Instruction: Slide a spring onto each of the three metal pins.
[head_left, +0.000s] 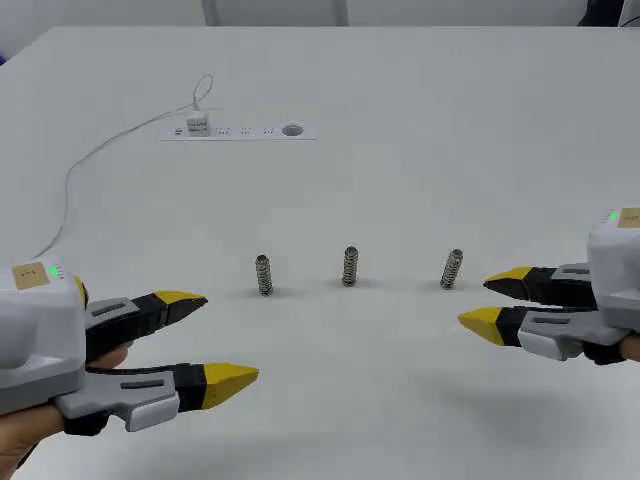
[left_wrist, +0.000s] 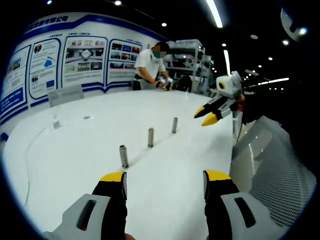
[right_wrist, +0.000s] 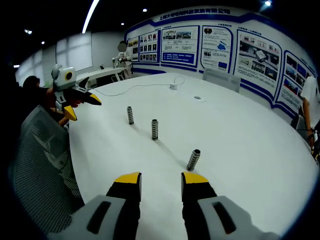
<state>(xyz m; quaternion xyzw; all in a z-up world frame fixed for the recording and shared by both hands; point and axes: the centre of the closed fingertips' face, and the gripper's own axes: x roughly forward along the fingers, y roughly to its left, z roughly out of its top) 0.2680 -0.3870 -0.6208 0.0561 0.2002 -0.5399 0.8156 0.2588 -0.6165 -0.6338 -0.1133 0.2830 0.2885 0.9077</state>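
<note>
Just beyond right gripper (right_wrist: 161, 178), nearest spring (right_wrist: 193, 160).

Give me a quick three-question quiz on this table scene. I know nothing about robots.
1. True or false: the left gripper is gripping a spring.
2. How many springs stand in a row on the table?
3. What lies at the table's far side? A) a power strip B) a hammer C) a cup

Key: 1 false, its jaws are open and empty; 2 three; 3 A.
</note>
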